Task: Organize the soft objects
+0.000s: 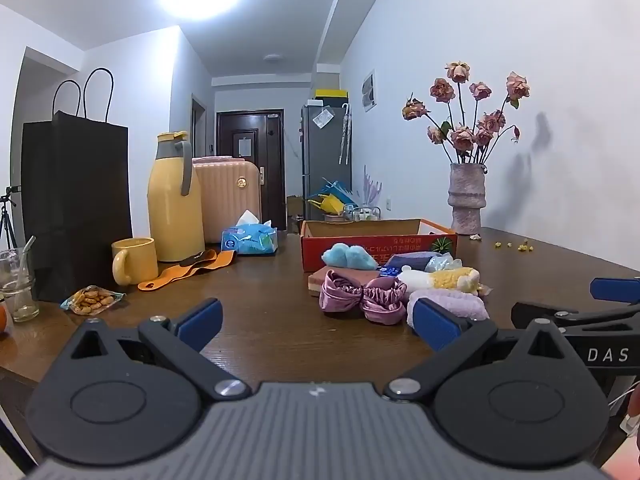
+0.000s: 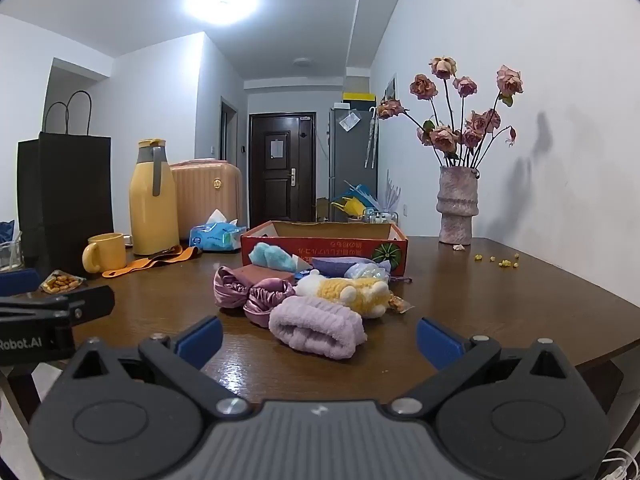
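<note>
Fingers [image 1: 200,320] of the left gripper [image 1: 318,322] spread wide, blue pads apart, nothing between them but bare tabletop. Same for the right gripper [image 2: 320,338]: fingers splayed fully, nothing pinched.

Soft things sit in a loose pile on the brown table [image 2: 500,304], centre of both views, in front of a red cardboard box [image 2: 324,246]. In the right wrist view the lilac fleece roll [image 2: 316,330] lies nearest, just above the gap between the right pads, not touched by either. Behind it, touching: a pink satin scrunchie [image 2: 256,294] toward the left, a yellow-and-white plush toy [image 2: 352,290] toward the right. Further back, against the box front, a light blue fluffy piece [image 2: 270,258] and a purple cloth [image 2: 340,265]. Box is open-topped; cannot tell what lies inside.

Left wrist view: pile sits right of centre, with the fleece roll partly hidden behind the left gripper's right-hand pad. Right gripper shows at the right edge of that frame, well clear of the pile.

Left half of both frames: yellow mug [image 1: 134,260], yellow thermos jug [image 1: 174,200], black paper bag [image 1: 74,200], blue tissue pack [image 1: 250,240], orange strap [image 1: 188,270], snack packet [image 1: 92,300]. Upper right: pink vase [image 2: 458,208] of dried roses [image 2: 456,112] at the table's far edge, against the wall.
</note>
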`<control>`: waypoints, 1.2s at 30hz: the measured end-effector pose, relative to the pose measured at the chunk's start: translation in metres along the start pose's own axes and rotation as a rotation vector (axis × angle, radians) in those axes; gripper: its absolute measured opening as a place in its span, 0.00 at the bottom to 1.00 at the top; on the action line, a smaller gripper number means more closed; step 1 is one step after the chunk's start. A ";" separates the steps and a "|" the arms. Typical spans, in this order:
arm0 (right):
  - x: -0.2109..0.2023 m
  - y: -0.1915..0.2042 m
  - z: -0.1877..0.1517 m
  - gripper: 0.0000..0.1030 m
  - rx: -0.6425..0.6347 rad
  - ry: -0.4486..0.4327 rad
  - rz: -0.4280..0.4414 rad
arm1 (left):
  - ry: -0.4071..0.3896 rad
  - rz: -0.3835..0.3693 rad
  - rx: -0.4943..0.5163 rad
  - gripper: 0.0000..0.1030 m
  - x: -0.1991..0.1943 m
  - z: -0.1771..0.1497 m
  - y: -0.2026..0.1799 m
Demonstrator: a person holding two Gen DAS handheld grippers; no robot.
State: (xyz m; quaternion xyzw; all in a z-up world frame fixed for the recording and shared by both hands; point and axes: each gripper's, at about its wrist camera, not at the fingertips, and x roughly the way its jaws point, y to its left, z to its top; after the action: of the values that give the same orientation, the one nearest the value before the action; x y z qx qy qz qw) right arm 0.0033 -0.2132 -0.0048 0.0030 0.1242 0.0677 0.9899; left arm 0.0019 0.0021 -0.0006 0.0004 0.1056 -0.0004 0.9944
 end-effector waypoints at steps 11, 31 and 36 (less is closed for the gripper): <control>-0.001 -0.002 0.002 1.00 0.006 0.007 -0.001 | -0.042 0.009 0.048 1.00 -0.012 -0.003 -0.012; -0.001 0.000 0.000 1.00 0.010 0.010 -0.003 | -0.032 -0.009 0.035 1.00 -0.003 0.000 -0.006; -0.002 -0.001 0.001 1.00 0.010 0.007 -0.004 | -0.033 -0.008 0.034 1.00 -0.003 0.000 -0.007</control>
State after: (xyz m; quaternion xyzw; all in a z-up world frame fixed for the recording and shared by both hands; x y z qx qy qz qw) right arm 0.0016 -0.2145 -0.0037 0.0073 0.1277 0.0653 0.9896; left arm -0.0011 -0.0047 0.0002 0.0168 0.0890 -0.0064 0.9959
